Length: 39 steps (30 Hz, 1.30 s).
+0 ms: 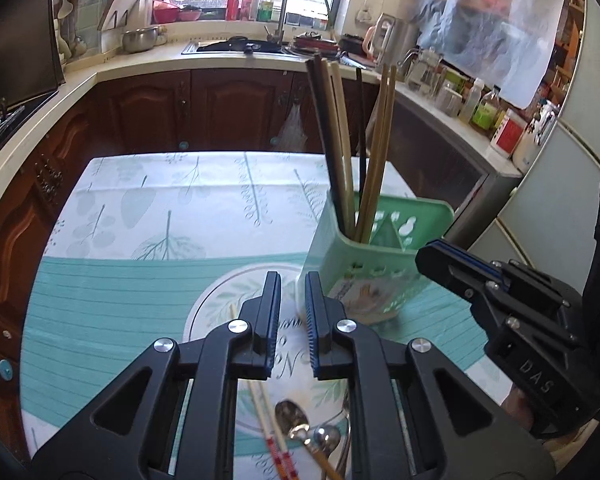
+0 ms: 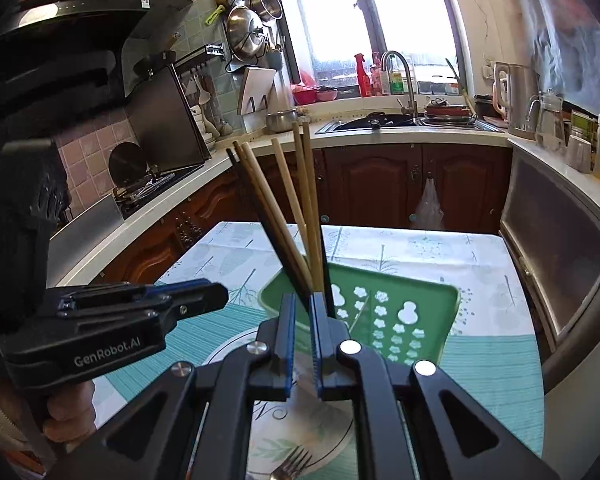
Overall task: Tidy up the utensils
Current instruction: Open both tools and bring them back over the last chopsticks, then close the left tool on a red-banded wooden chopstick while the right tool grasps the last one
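The left gripper (image 1: 293, 280) sits low in the middle of its own view, and its two black fingers with blue pads are almost closed, with only a thin gap and nothing held between them. Its tips hang over the table just beside the bottom left corner of the tall green plastic utensil holder with flower-shaped holes (image 1: 374, 264), and I cannot tell if they touch it. The right gripper (image 2: 304, 300) is also almost closed with nothing in it, and its tips are close to the near rim of the green holder (image 2: 384, 316). The holder stands right of the middle in the left view, on the leaf-print green and white tablecloth (image 1: 148, 216). A bunch of long brown and black chopsticks (image 1: 350, 140) stands up in it, leaning apart like a fan. At the bottom of the left view, under the gripper, lie two shiny metal spoons (image 1: 296, 424) and a pair of white chopsticks with red checked ends (image 1: 274, 436). A silver fork (image 2: 290, 466) peeks in at the bottom of the right view.
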Available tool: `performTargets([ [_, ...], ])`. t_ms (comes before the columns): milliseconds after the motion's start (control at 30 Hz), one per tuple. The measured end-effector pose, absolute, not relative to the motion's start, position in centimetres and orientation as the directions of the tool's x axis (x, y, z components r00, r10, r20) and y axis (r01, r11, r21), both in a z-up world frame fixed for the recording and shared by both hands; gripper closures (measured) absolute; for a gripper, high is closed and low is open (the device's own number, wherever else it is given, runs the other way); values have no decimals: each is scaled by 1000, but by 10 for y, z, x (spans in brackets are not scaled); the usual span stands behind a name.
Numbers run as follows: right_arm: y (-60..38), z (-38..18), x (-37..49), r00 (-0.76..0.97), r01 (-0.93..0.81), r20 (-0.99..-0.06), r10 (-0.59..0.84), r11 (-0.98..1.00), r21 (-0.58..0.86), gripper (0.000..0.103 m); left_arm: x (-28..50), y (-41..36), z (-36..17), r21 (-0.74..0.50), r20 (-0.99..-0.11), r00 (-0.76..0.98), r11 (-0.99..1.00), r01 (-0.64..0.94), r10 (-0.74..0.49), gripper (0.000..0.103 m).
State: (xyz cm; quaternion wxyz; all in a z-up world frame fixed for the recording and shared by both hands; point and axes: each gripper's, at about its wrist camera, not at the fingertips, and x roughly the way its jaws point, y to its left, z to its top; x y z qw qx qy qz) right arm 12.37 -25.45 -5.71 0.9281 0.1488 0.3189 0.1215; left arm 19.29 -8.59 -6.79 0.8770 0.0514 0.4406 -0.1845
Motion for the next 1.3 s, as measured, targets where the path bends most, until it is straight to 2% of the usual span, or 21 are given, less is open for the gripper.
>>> performTargets([
  [633,-212,-62,71,693,-118,-613,380,898,423,96,139,-38,-82,-58,-877,439,949,311,-197,93],
  [1000,-207,-95,63,566,-7,-701,433,853,521,96,144,-18,-136,-101,-959,238,970,220,-154,93],
  [1300,-208,-122,60,504,62,-712,488,802,594,96,179,-31,-175,-120,-987,83,973,197,-138,93],
])
